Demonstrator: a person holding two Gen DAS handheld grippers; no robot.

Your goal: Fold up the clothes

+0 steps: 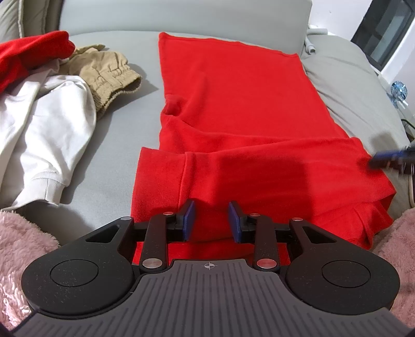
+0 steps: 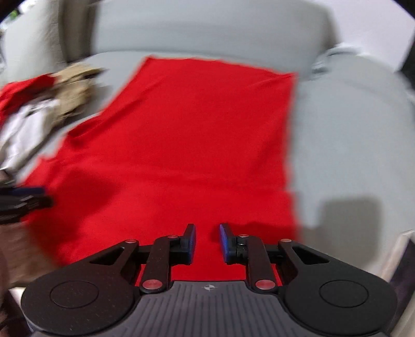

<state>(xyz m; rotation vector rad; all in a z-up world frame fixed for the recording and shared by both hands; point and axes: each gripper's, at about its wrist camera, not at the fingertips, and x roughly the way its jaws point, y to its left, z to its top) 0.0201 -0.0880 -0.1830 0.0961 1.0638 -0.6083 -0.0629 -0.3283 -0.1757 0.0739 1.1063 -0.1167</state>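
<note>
A red garment [image 1: 233,103] lies spread flat on the grey sofa seat [image 1: 116,145], with a sleeve folded across its near part. My left gripper [image 1: 211,207] is at the garment's near edge, shut on a thick fold of the red cloth that fills the gap between its blue pads [image 1: 189,220]. In the blurred right wrist view, the same red garment [image 2: 194,142] lies below my right gripper [image 2: 207,228]. Its jaws stand a little apart with nothing between them. The right gripper [image 1: 389,158] also shows as a blur at the garment's right edge. The left gripper [image 2: 23,199] shows at the far left.
At the left, a pile of clothes holds a white top [image 1: 44,124], khaki trousers [image 1: 109,70] and another red piece [image 1: 31,51]. A grey cushion [image 1: 350,90] borders the garment on the right, with the sofa back [image 1: 181,15] behind. Pink fleece [image 1: 23,246] fills the near corners.
</note>
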